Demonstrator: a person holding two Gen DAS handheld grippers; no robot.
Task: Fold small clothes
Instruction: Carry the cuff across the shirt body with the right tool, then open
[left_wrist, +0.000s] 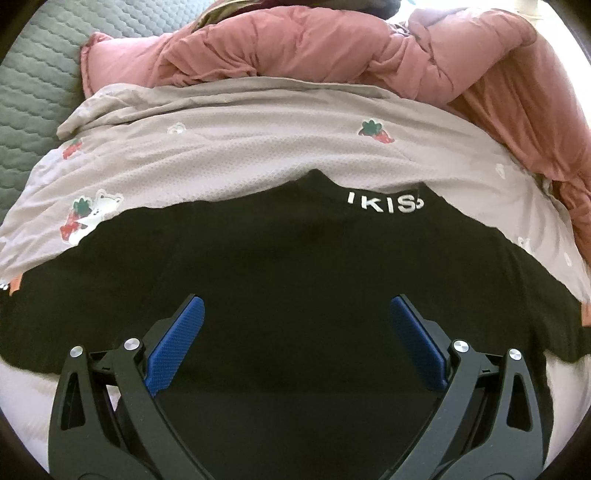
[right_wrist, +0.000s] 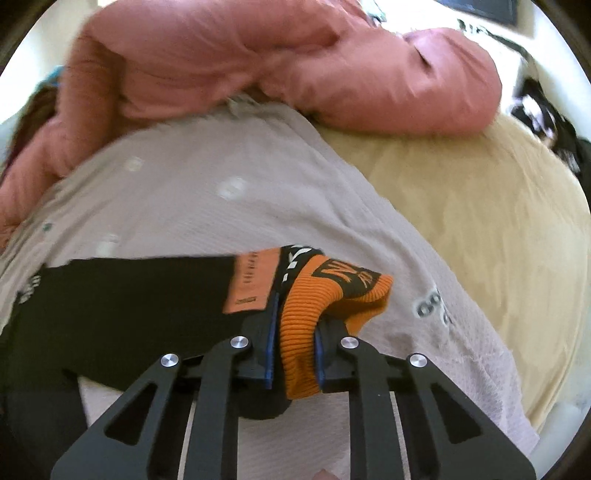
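Observation:
A small black garment (left_wrist: 280, 258) with white lettering at its neck lies spread flat on a grey blanket (left_wrist: 229, 155) printed with strawberries. My left gripper (left_wrist: 297, 310) hovers over the garment's middle, open wide, nothing between its blue pads. In the right wrist view the same black garment (right_wrist: 122, 302) ends in an orange ribbed cuff (right_wrist: 317, 306) with a black logo. My right gripper (right_wrist: 295, 325) is shut on that cuff, which bulges out between the pads.
A pink padded quilt (left_wrist: 332, 51) is heaped behind the blanket, also seen as the pink quilt (right_wrist: 258, 66). A grey quilted mattress (left_wrist: 33, 96) shows at far left. A tan cover (right_wrist: 480, 206) lies to the right of the grey blanket (right_wrist: 207, 184).

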